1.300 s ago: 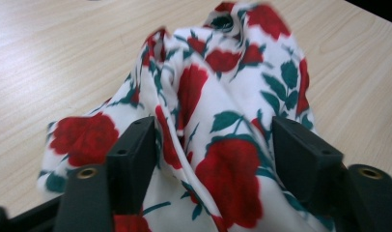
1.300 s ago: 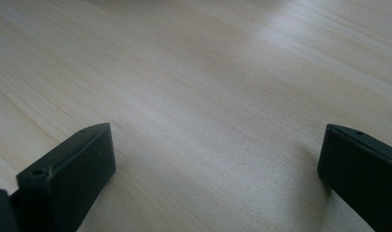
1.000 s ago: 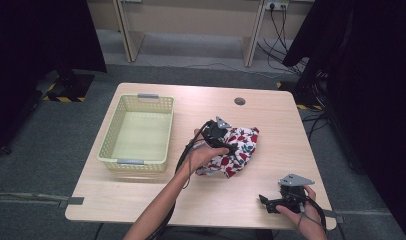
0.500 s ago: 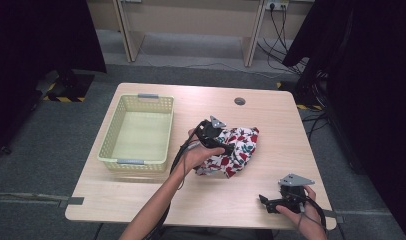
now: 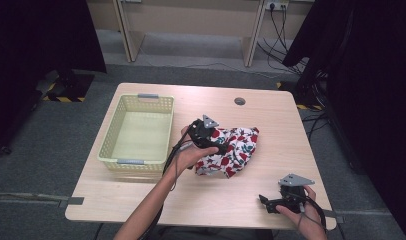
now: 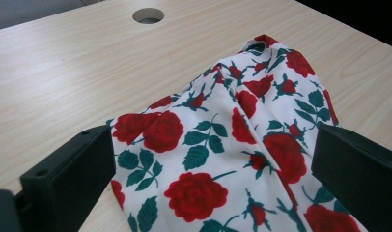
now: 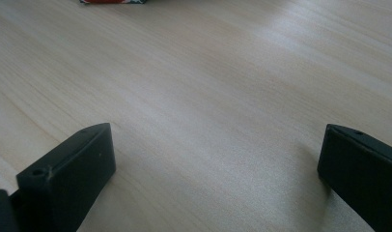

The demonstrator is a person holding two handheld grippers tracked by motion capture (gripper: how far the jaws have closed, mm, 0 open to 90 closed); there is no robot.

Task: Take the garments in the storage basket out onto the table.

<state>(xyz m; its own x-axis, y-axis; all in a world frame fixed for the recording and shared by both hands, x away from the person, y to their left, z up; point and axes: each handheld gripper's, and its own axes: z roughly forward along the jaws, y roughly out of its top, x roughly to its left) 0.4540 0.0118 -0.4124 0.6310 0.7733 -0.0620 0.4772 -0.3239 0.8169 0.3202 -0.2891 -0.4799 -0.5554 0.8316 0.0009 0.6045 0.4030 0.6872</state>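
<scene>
A white cloth printed with red roses (image 5: 236,150) lies crumpled on the middle of the wooden table (image 5: 271,125). My left gripper (image 5: 222,148) sits at the cloth's left side, held in a hand. Its jaws have just been opening and stand wide apart, with the cloth (image 6: 223,125) lying loose between and beneath them, pressed by neither pad. The left gripper (image 6: 211,137) points along the cloth toward the table's far side. My right gripper (image 5: 265,201) rests near the front right edge, open over bare wood (image 7: 218,128).
A pale yellow plastic basket (image 5: 111,142) stands on the table's left part with nothing in it. A round cable hole (image 5: 239,101) is near the far edge. The cloth's edge (image 7: 112,1) lies beyond the right gripper. Bare wood stretches between cloth and right gripper.
My left gripper has slid a little to the left over the cloth, and the cloth stays on the table. The right hand has kept still.
</scene>
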